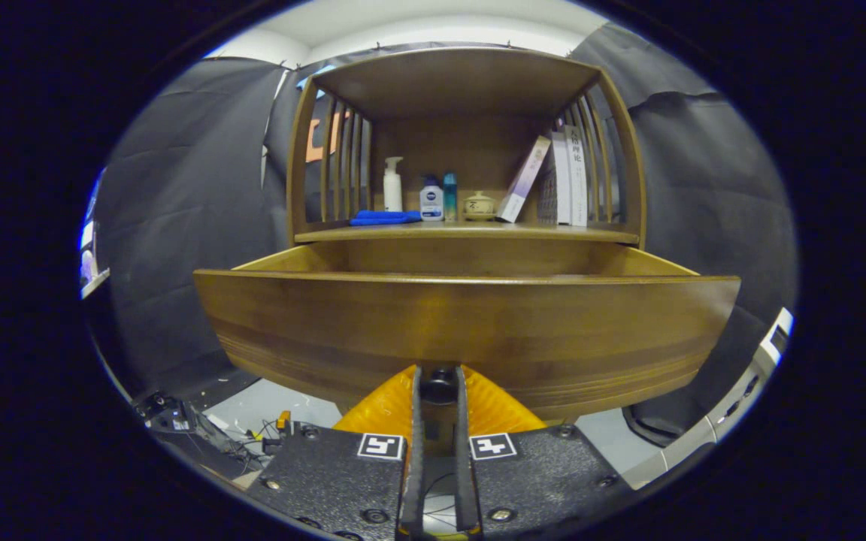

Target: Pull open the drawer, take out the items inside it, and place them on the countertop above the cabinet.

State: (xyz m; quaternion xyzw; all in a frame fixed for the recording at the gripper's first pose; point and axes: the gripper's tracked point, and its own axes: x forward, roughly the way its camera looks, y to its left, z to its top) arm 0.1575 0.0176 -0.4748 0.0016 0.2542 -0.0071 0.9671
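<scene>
The drawer [467,330] stands pulled out from the cabinet [463,150], its wide wooden front just ahead of the gripper [438,391]. The front is warm brown wood with a smooth sheen and fine grooves running along its lower part. Behind the front, the two side walls run back to the cabinet body; the inside of the drawer is hidden by the front, so what lies in it cannot be told.

The gripper's two fingers are drawn close together on a small dark knob [439,385] at the lower middle of the drawer front, one finger on each side of it, so the tongs look closed on the knob.

Above the drawer is the countertop [470,234], a flat wooden shelf under a roofed frame with slatted sides. From left to right on it: a folded blue cloth [384,218] near the left slats, a white pump bottle [392,185] behind it, a short white bottle with a dark cap [431,199], a slim teal bottle [449,197] touching or just beside it, a small cream lidded pot [479,206], then a pale box [523,179] leaning to the right against upright books [570,176] by the right slats.

Below the drawer on the left, cables and small devices [177,417] lie on a pale floor. On the right, below the drawer's corner, stands a white unit [741,398].
</scene>
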